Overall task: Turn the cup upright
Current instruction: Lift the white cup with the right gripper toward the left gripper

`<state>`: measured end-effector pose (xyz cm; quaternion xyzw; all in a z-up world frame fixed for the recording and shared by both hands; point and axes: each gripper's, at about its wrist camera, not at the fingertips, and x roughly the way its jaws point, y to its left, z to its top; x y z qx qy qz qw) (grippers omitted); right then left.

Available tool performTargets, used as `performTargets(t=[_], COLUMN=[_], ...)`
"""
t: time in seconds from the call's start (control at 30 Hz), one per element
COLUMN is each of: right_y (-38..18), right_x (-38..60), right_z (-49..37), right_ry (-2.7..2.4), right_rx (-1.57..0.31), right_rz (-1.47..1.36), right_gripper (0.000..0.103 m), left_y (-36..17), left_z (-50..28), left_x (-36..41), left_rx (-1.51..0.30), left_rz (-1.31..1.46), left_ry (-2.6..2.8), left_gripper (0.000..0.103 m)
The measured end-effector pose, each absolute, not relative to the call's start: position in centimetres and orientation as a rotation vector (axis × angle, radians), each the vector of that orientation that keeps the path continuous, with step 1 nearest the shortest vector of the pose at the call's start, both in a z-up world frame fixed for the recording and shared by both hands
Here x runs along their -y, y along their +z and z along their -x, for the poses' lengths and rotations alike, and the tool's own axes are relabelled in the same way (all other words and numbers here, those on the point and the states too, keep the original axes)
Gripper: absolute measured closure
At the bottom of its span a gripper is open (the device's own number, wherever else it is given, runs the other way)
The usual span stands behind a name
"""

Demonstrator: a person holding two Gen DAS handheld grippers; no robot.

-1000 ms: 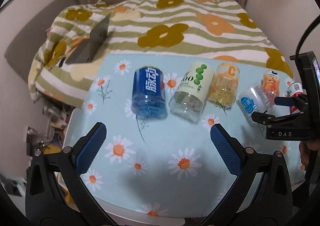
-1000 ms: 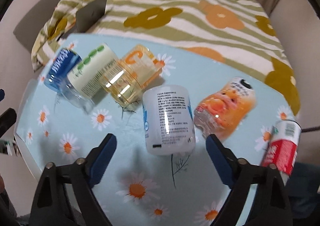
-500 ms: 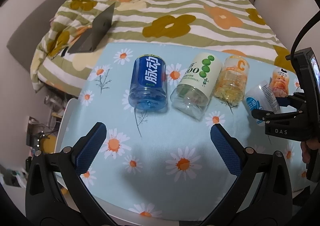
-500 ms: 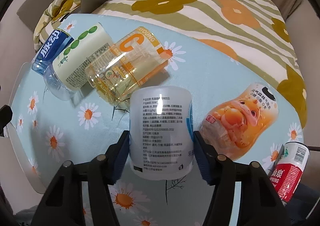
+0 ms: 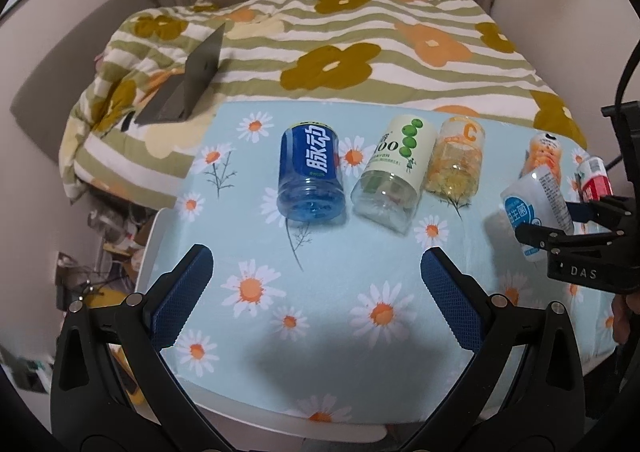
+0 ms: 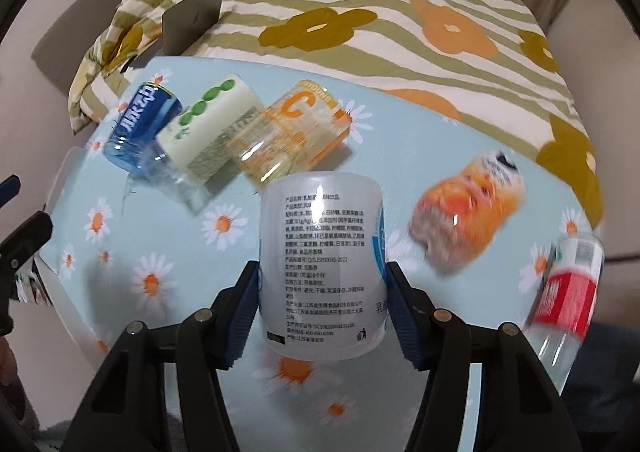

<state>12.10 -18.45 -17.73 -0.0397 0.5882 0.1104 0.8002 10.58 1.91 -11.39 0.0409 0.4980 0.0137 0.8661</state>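
White plastic cup with small black print (image 6: 322, 268) is squeezed between the two blue pads of the right gripper (image 6: 322, 306), lifted off the daisy tablecloth (image 6: 160, 252), its long side pointing straight ahead, while the left gripper (image 5: 316, 280) waits wide open and holds nothing.

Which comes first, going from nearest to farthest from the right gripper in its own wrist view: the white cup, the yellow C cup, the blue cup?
1. White cup: between the right gripper fingers, held.
2. Yellow C cup: just beyond, slightly left.
3. Blue cup: farthest, at the far left of the row.
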Motion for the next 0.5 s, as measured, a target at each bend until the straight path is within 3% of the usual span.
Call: performTargets(t=[0.5], right_y=[-21.2], right_x=[15.4], right_z=[-4.4], right_ry=[0.047], right_rx=[-1.271], right_rz=[-0.207], right_gripper=[0.046], left_y=[-12.9], left_z=[-6.2], left_x=[-5.7], left_rx=[-1.065], left_rz=[-0.141], left_ry=[-0.091], left_gripper=[0.0])
